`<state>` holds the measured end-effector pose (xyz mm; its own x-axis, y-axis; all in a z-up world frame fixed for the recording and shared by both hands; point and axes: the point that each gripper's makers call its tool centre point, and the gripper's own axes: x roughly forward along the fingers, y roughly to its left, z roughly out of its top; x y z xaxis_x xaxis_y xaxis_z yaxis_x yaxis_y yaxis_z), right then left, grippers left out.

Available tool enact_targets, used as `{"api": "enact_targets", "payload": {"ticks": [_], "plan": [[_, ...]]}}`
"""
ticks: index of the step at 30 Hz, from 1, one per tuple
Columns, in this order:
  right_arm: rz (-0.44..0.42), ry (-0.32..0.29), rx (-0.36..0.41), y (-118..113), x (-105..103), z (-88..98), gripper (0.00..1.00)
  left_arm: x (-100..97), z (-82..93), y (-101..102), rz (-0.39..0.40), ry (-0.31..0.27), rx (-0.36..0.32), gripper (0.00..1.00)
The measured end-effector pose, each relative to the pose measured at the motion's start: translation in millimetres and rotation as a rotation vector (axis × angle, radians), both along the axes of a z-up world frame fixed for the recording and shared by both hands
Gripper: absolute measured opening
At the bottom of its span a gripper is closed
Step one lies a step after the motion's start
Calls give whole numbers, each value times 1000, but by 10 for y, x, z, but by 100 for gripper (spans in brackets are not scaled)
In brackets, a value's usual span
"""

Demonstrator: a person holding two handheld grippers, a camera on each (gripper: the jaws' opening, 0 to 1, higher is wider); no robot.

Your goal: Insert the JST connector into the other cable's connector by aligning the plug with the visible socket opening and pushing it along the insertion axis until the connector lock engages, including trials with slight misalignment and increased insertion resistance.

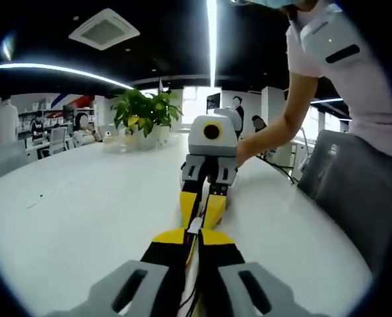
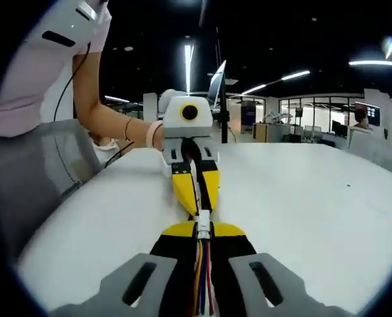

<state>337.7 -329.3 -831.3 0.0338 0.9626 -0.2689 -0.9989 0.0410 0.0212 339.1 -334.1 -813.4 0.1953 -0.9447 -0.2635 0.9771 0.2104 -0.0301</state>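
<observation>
Now, left gripper view: left tongs [image 1: 197, 232] clamped on a cable, wires [image 1: 193, 274] running back between the yellow-tipped jaws.
Facing them: right tongs [image 1: 204, 206] tip to tip over the white worktop [image 1: 84, 205]; the connector at the meeting point is too small to make out.
Background: potted plant [image 1: 145, 113], person's arm [image 1: 275, 129].
Right gripper view: right tongs [image 2: 202, 232] closed on coloured wires [image 2: 201, 277].
Connector: white JST connector [image 2: 202, 224] sits at the jaw tips, touching the left tongs [image 2: 197, 201], closed on the other cable end.
</observation>
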Motion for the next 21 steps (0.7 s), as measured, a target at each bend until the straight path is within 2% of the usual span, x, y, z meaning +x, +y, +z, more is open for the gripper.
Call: {"api": "enact_targets", "payload": {"ticks": [13,21], "plan": [[1,-44,-24,47,183,-89,4,173,-92,50,69,10,16,0],[1,-55,-35,82,160,-115,5,240,-188,113,95,28,30,0]]}}
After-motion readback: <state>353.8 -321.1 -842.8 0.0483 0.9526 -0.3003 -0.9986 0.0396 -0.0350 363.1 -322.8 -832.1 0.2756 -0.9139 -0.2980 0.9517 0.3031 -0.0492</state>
